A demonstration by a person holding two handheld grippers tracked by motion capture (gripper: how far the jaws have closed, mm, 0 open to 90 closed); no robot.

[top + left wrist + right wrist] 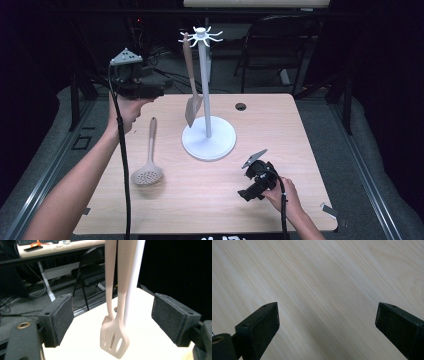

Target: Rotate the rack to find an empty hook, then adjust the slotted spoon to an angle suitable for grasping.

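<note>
a beige slotted spatula [191, 95] hangs at upper centre of the high view on a white stand [208, 137]. a beige perforated skimmer [148, 170] lies at lower left on the pale, fine-grained wood table [300, 150]. both grippers [162, 90] [244, 195] are black, with grey plates.

Left gripper [162, 89] raised, right gripper [248, 192] low, fingers apart.

A light wooden table [280, 200] with a small round cable hole [241, 106] near its far edge carries a white utensil stand [208, 141] by its round base near the middle, and a beige slotted spoon [148, 161] lies flat to the left of it.
</note>
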